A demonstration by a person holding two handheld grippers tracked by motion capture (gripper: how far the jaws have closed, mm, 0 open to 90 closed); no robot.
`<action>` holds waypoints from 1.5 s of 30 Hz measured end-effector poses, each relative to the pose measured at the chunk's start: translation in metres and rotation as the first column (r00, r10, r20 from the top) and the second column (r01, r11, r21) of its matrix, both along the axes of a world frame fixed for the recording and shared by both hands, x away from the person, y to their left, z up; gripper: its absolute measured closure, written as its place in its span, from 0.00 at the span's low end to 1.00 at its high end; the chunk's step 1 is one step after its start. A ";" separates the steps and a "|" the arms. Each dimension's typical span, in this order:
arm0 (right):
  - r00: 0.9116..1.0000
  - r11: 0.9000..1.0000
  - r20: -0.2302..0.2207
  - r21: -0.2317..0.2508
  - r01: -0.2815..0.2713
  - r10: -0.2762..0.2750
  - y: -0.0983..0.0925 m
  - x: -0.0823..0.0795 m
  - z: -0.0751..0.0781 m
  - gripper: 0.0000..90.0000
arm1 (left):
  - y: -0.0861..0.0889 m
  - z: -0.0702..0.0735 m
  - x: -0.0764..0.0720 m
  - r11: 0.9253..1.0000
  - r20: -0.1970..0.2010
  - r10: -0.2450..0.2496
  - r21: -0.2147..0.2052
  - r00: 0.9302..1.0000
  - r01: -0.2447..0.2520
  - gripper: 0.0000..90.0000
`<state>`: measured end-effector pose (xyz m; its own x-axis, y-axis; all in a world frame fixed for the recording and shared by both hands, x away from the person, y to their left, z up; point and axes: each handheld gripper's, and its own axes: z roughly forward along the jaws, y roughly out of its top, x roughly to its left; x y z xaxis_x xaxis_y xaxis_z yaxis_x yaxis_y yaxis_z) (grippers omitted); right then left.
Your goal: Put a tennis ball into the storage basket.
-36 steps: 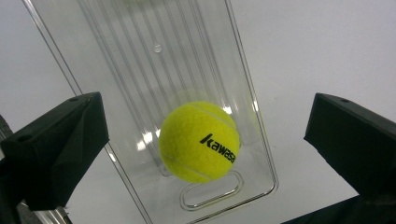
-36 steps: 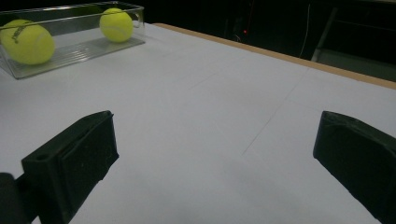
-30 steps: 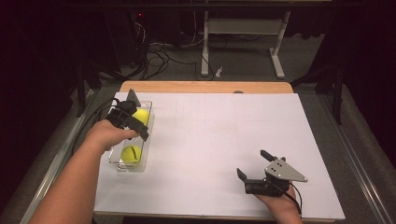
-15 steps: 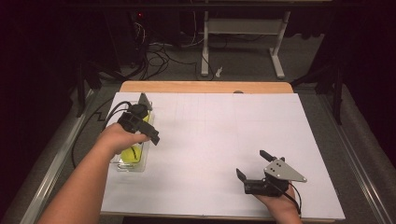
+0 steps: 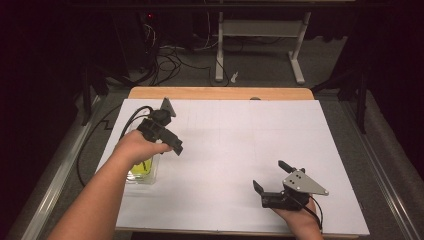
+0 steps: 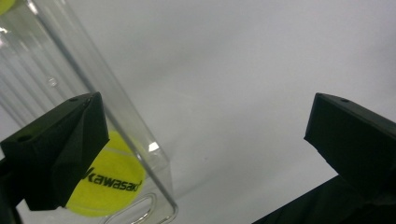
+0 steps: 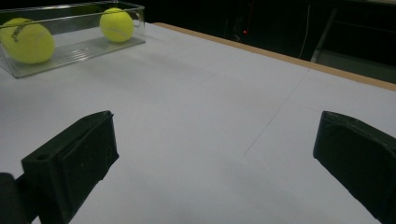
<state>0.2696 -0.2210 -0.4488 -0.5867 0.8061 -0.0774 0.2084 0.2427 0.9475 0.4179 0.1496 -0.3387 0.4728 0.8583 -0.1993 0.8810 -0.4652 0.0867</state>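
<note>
White worktop carries a clear bin holding 2 tennis balls. Your left gripper hovers just beside that bin, fingers apart, empty. Your right gripper rests well apart from it, fingers apart.

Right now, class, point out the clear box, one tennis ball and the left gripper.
Box (image 7: 79,49): right gripper view, ribbed floor.
Ball (image 7: 116,24): right gripper view, ball's middle.
Left gripper (image 5: 172,145): high view, between its fingertips.
</note>
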 end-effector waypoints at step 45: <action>1.000 1.000 0.001 0.010 -0.001 0.001 -0.003 -0.002 0.001 0.00 | -0.054 -0.092 -0.035 0.988 0.074 -0.113 -0.093 0.991 0.120 0.00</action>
